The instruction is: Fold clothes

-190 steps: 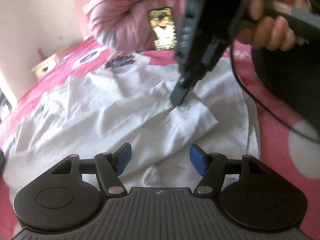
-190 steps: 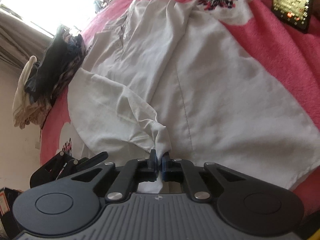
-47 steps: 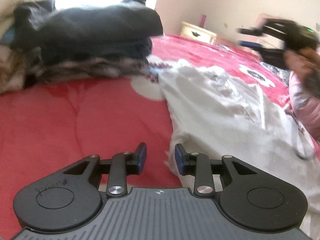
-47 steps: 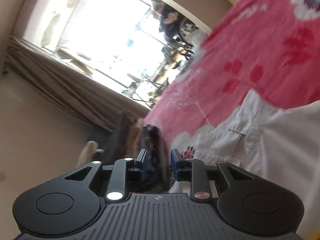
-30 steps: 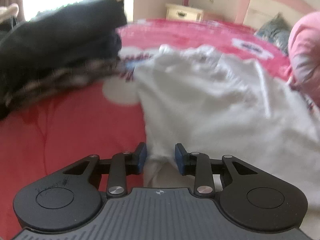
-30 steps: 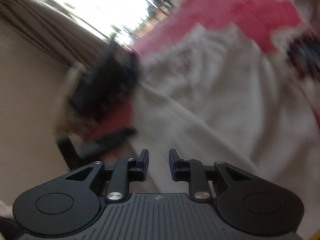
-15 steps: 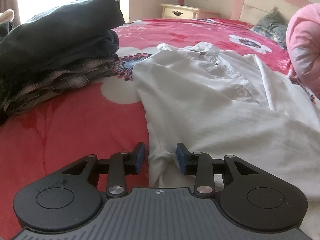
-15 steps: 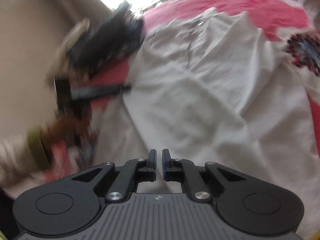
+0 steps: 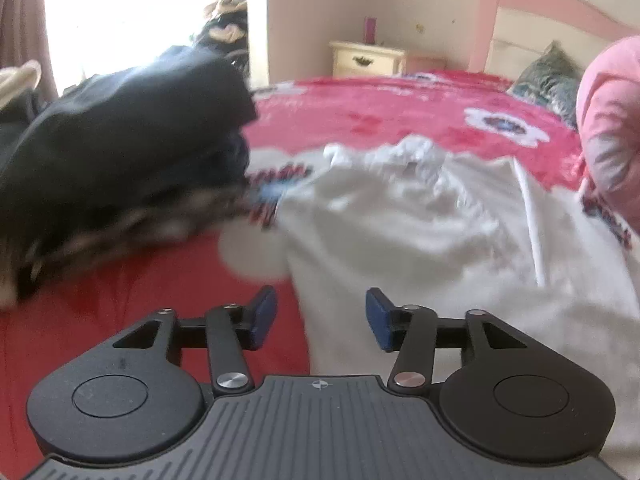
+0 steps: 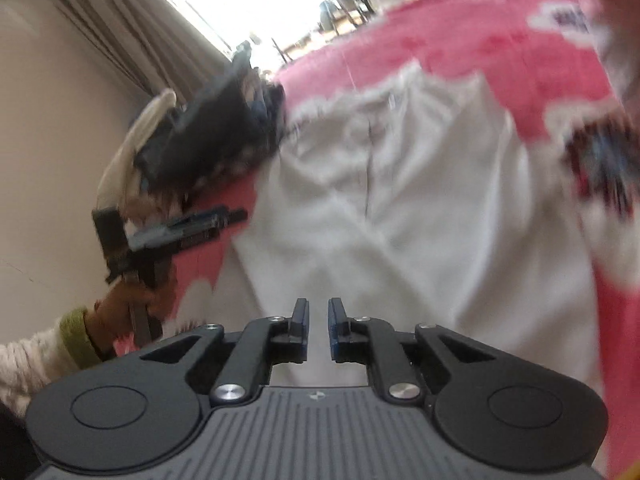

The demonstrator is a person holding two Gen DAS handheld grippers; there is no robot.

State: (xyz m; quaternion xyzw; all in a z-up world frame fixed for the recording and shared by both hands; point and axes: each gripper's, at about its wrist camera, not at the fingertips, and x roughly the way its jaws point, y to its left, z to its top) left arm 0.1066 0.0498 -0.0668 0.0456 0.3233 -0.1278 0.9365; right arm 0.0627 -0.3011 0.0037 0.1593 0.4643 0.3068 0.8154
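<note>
A white shirt (image 9: 420,232) lies spread on the red flowered bedspread (image 9: 120,320). My left gripper (image 9: 320,316) is open and hovers over the shirt's near left edge, with that edge running between its blue pads (image 9: 378,318). In the right wrist view the shirt (image 10: 420,220) fills the middle. My right gripper (image 10: 318,328) sits low over its near edge, jaws a narrow gap apart, with white cloth showing through the gap. Whether any cloth is pinched is unclear. The left gripper (image 10: 188,232) also shows there, held by a hand (image 10: 132,300) at the shirt's left side.
A pile of dark folded clothes (image 9: 120,152) sits on the bed just left of the shirt's collar end, and also appears as a dark pile (image 10: 208,136) in the right wrist view. A pink bundle (image 9: 612,128) lies at the right. A nightstand (image 9: 368,58) and pink headboard (image 9: 560,20) stand beyond.
My left gripper has opened wider and pulled back from the shirt edge that lay between its pads. My right gripper's jaws have parted slightly, and its view has tilted up. Both views are blurred.
</note>
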